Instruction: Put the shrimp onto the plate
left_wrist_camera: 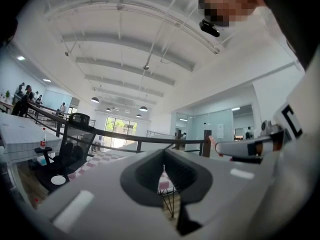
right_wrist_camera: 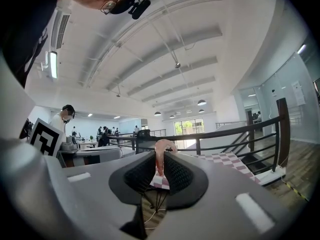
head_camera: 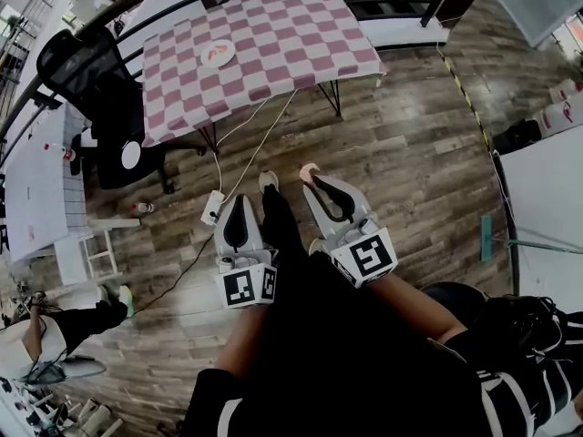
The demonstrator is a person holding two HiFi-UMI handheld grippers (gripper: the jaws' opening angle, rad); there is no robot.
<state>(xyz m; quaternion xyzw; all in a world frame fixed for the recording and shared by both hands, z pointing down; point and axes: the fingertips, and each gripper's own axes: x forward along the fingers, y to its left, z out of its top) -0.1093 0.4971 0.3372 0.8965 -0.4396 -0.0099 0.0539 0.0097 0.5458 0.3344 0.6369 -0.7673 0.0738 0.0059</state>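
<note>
Closest to the lens, the right gripper is clamped on the pink shrimp at its tips, near mid-frame. Beside it, the left gripper has its jaws together on nothing. The plate lies on the checked table at upper left, well apart. The pickup looks done; carrying and placing remain.

Pink shrimp between jaws, plate on table

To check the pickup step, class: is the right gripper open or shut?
Shut on something: the right gripper pinches a pink shrimp between its jaws, with the curled end showing above the tips.
</note>
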